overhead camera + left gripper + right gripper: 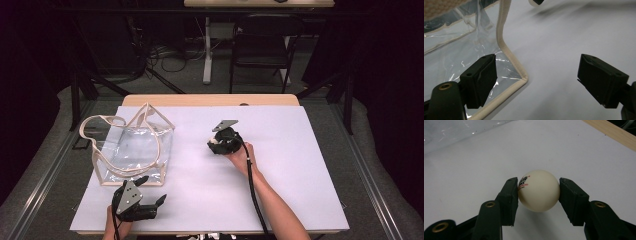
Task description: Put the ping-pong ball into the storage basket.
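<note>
Right gripper clamped on a cream ball, one black jaw pressed to each side, small red and black print facing the left jaw. Ball held just above the white sheet, out past the middle of the table in the high view, the right gripper there tipped toward the bag with the right hand behind it. Ball itself too small and too covered by the gripper to make out from above.

Left gripper spread wide, gripping nothing, one jaw over the near corner of the clear bag, the other over bare sheet; touching or hovering, cannot tell. Seen from above, left gripper low at the table's near edge, just in front of the bag.

Clear bag with cream edging and cream handles standing on the left part of the sheet, mouth up, well apart from the ball. Nothing to be seen inside through the plastic, though glare and creases blur the walls.

Left hand cut off by the bottom edge. Black chair beyond the table.
</note>
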Motion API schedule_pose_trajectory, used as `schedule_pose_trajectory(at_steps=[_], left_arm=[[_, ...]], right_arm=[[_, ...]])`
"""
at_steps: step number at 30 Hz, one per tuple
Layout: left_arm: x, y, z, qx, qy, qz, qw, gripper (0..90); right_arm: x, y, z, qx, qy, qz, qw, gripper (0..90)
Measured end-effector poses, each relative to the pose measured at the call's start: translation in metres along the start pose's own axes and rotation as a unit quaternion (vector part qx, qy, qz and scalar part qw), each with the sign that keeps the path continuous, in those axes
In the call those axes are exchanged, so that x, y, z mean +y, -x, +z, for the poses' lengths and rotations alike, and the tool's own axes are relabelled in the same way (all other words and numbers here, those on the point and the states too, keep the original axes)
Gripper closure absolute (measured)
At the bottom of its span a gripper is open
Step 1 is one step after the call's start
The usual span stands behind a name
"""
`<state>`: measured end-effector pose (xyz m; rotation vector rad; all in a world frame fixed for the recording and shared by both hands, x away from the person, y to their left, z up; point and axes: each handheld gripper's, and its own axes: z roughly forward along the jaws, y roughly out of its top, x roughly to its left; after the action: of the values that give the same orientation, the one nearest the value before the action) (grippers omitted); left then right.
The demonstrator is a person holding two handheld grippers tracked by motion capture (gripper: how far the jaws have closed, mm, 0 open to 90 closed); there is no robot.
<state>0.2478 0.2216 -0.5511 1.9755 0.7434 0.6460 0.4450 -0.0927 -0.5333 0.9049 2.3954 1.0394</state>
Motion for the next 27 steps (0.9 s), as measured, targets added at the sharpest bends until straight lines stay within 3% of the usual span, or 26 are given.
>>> schedule_pose_trajectory(at_steps=[27], left_arm=[[0.0, 0.0, 0.0, 0.002, 0.001, 0.0, 1.0, 16.3]], right_arm=[[0.017, -0.002, -0.03, -0.007, 0.01, -0.021, 0.9997, 50.4]])
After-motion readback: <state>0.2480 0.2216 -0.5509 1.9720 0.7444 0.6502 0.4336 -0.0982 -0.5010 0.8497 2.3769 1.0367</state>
